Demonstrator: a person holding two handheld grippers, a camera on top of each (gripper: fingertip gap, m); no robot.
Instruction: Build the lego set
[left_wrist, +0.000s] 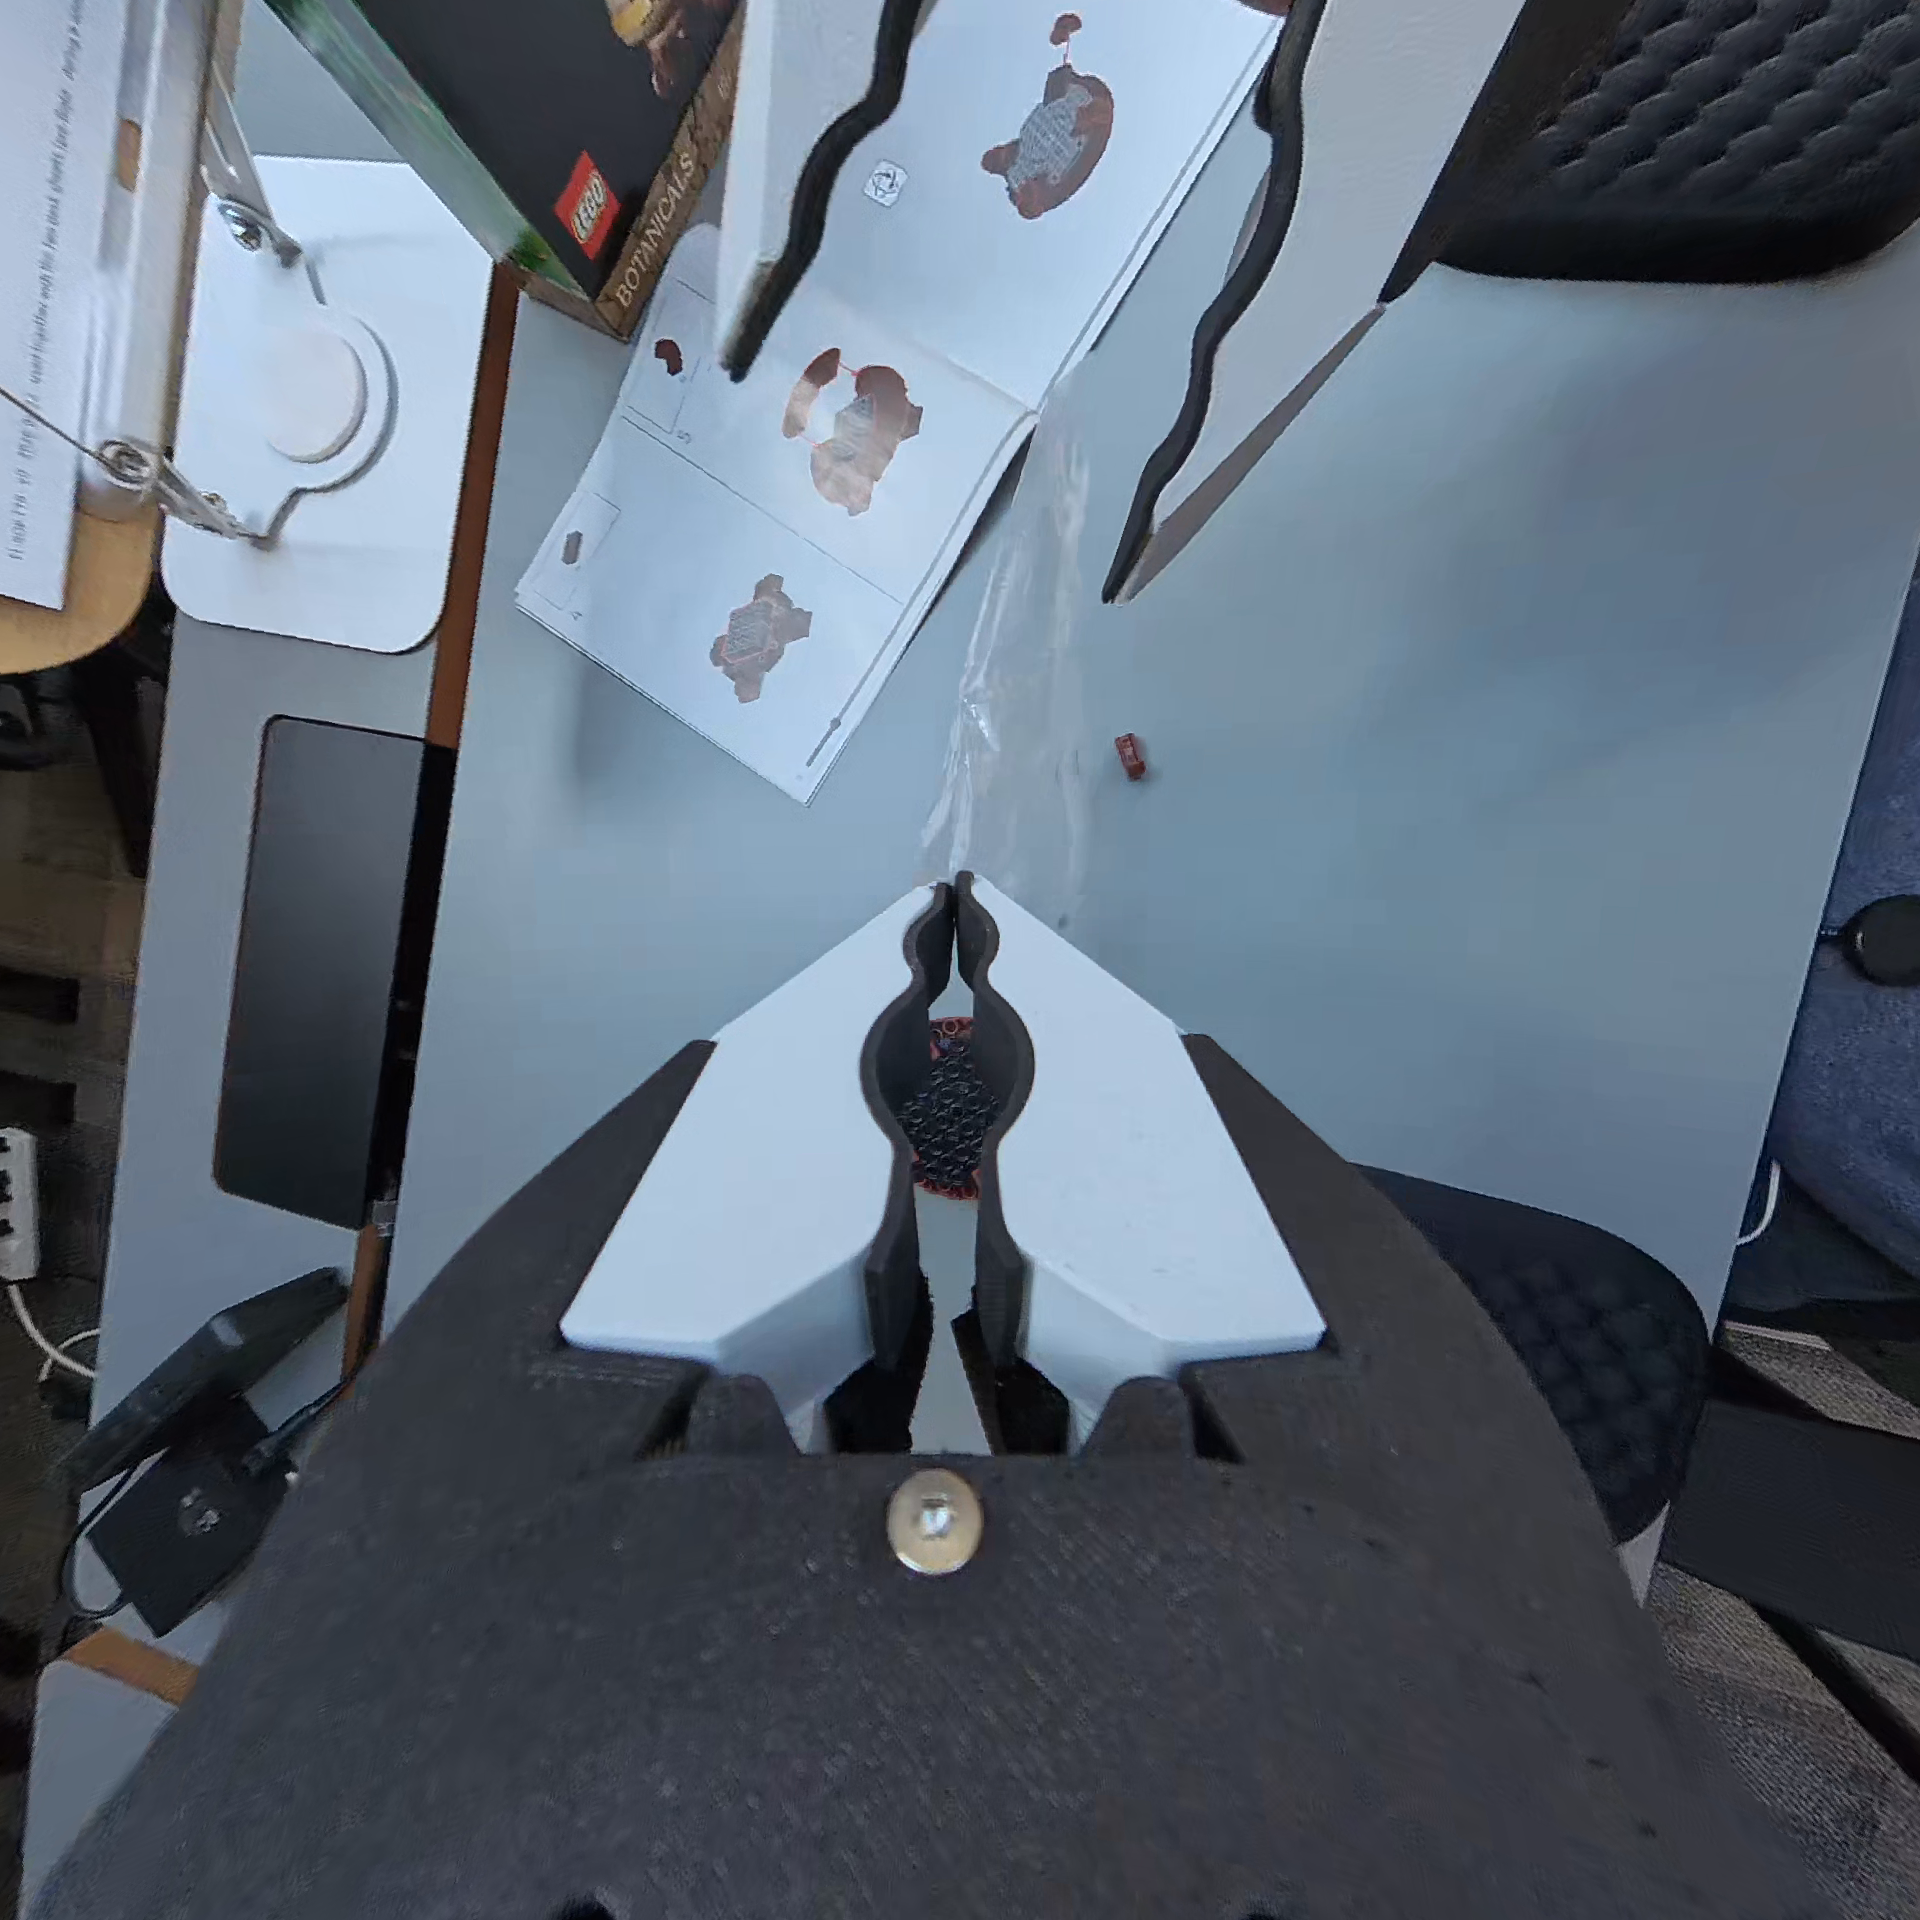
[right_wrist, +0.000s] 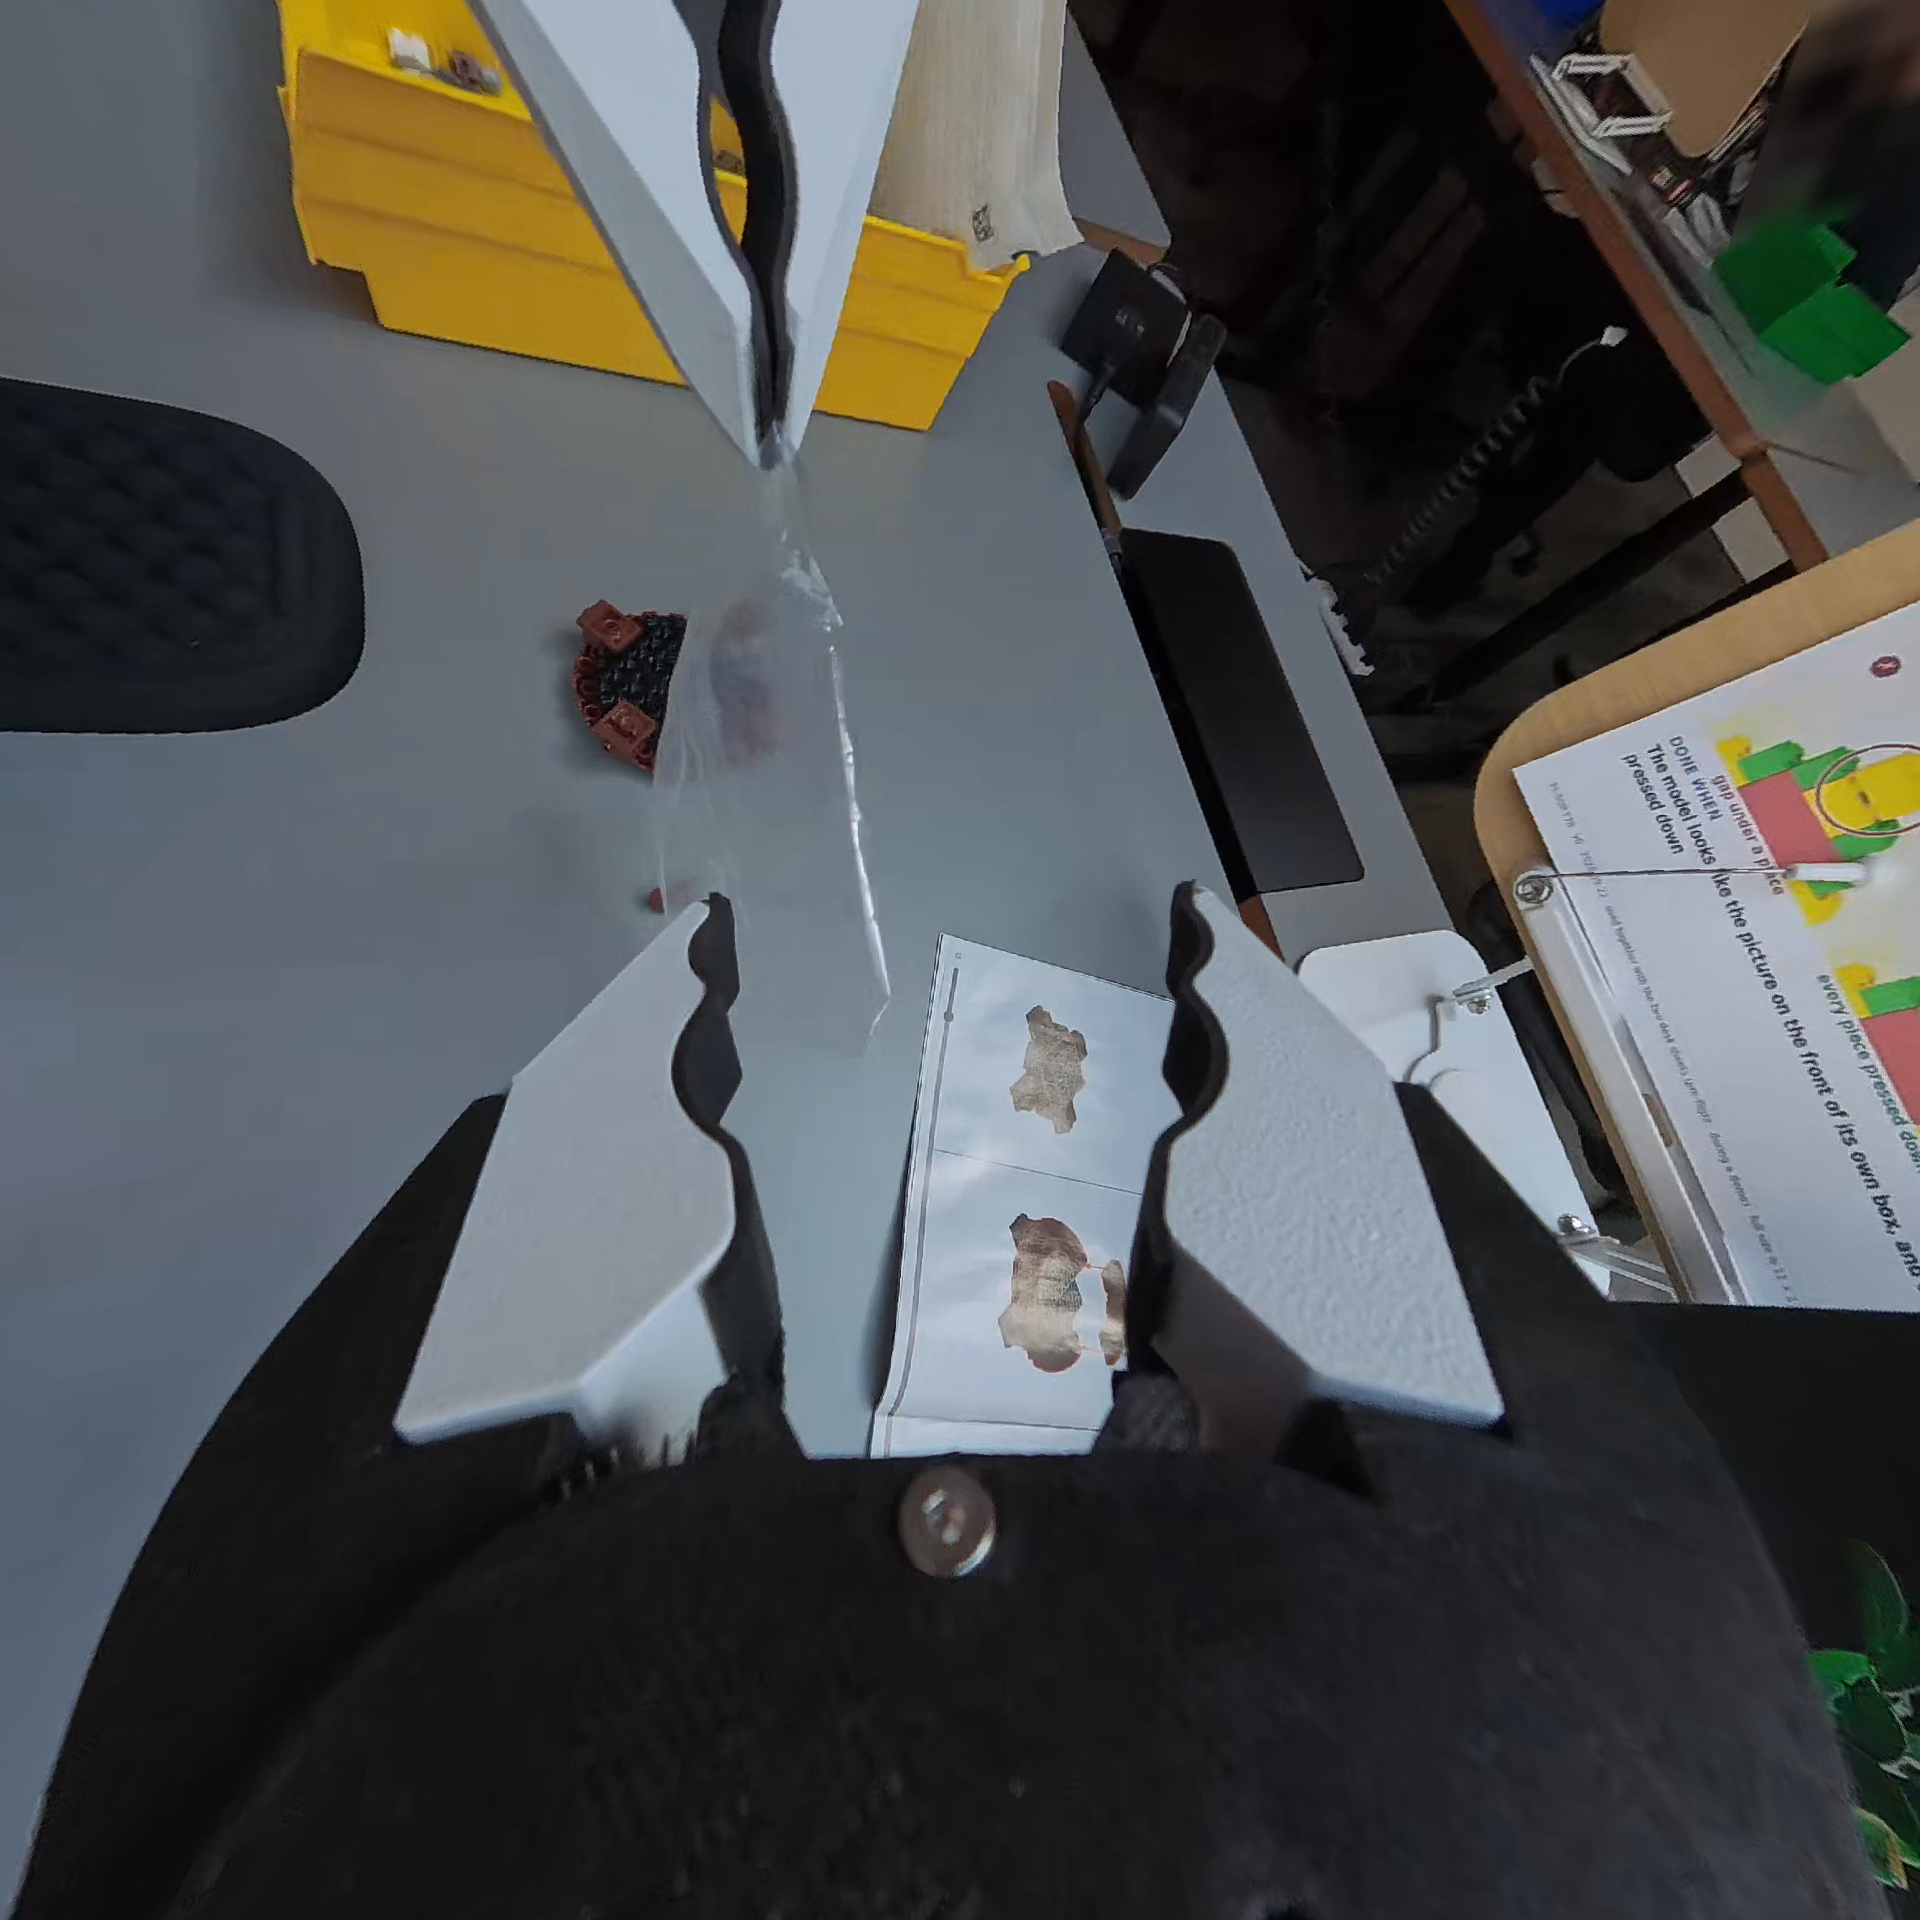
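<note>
My left gripper (left_wrist: 956, 896) is shut on the edge of a clear plastic bag (left_wrist: 1013, 675); it also shows at the top of the right wrist view (right_wrist: 774, 431). The bag (right_wrist: 774, 748) stretches between the two grippers above the grey table, with a few dark red pieces blurred inside. A black and dark red lego build (right_wrist: 629, 675) lies on the table beside the bag; it shows through my left jaws (left_wrist: 948, 1122). A small dark red brick (left_wrist: 1132, 755) lies loose. My right gripper (right_wrist: 951, 909) is open and empty, near the bag's other end.
The open instruction booklet (left_wrist: 831, 468) lies on the grey table (left_wrist: 1455, 727), under my right gripper (right_wrist: 1039, 1143). The set's box (left_wrist: 540, 135) stands behind it. Yellow bins (right_wrist: 468, 239) sit at the far edge. A black chair armrest (right_wrist: 156, 551) and a clipboard sheet (right_wrist: 1745, 935) flank the table.
</note>
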